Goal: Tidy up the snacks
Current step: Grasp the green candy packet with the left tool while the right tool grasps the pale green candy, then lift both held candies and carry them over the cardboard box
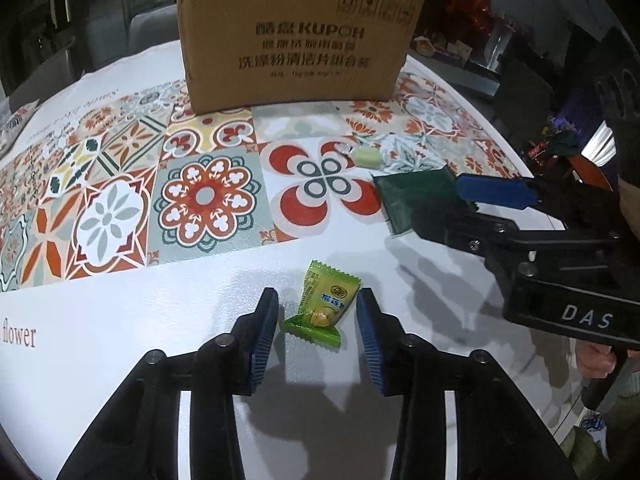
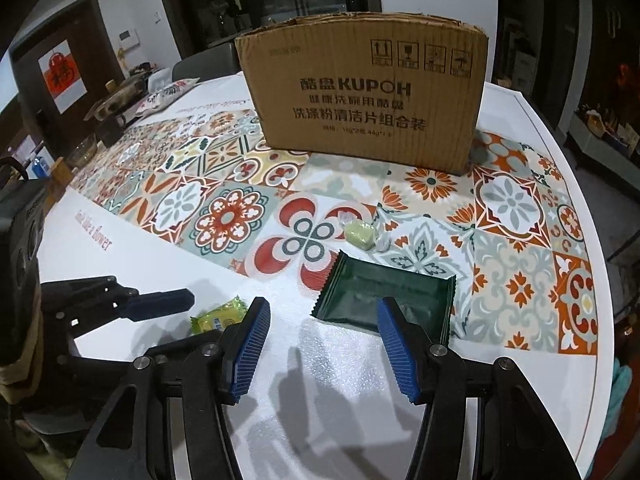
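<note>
A small green-yellow candy packet [image 1: 320, 306] lies on the white table between the open fingers of my left gripper [image 1: 318, 304], not pinched. It also shows in the right wrist view [image 2: 218, 318]. A dark green flat snack packet [image 2: 384, 300] lies just ahead of my open, empty right gripper [image 2: 324, 316]; it also shows in the left wrist view [image 1: 412, 204]. A pale green wrapped sweet [image 2: 362, 234] lies beyond it, also in the left wrist view [image 1: 368, 157]. A brown cardboard box [image 2: 364, 92] stands at the back of the table.
The table has a patterned tile mat [image 1: 200, 168] in the middle. My right gripper's body [image 1: 560, 256] reaches in from the right in the left wrist view. Bowls, a teapot and a printed bag [image 2: 168, 94] sit at the far left edge.
</note>
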A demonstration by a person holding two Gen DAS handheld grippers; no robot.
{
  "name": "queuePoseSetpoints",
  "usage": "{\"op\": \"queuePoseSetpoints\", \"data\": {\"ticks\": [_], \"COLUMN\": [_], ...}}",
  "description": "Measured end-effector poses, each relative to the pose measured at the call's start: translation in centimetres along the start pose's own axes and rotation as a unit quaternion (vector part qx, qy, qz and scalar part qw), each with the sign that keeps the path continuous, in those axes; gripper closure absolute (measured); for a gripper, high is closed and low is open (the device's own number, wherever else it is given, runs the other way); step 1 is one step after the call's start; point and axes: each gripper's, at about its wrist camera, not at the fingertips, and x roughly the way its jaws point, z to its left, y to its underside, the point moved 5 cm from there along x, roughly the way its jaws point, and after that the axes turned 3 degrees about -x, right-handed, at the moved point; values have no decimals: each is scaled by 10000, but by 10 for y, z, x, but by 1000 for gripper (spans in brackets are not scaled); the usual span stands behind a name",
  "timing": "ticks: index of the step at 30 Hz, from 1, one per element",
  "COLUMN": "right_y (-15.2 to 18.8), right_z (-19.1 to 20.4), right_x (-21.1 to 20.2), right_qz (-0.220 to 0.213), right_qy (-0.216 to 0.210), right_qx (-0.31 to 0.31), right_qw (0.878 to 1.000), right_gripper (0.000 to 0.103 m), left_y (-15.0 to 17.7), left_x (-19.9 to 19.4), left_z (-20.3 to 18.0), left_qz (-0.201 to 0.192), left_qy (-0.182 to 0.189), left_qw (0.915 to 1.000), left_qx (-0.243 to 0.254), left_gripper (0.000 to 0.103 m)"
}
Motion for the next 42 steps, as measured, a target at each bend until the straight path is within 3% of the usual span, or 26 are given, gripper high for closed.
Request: {"op": "queuePoseSetpoints", "data": {"ticks": [8, 26, 33, 42], "right_y": [-5, -39, -44, -44], "right_z": [-1, -19, -23, -20], "right_x": [10, 51, 69, 76], "right_qz": [80, 323, 466, 508], "right_qy": [10, -17, 138, 186], "right_qx": [-129, -150, -255, -380], "right_qw": [9999, 9994, 9985, 9978], "right_gripper": [46, 47, 54, 72], "left_y": [-2, -59, -64, -69], "left_x": [8, 15, 24, 28], "left_z": [3, 20, 24, 30], "left_qz": [71, -385, -354, -347], "left_qy": [97, -74, -159, -207], "left_qw": [9999, 9976, 9975, 9973], "left_qx": [-100, -564, -599, -619], "left_gripper": [74, 76, 76, 76]}}
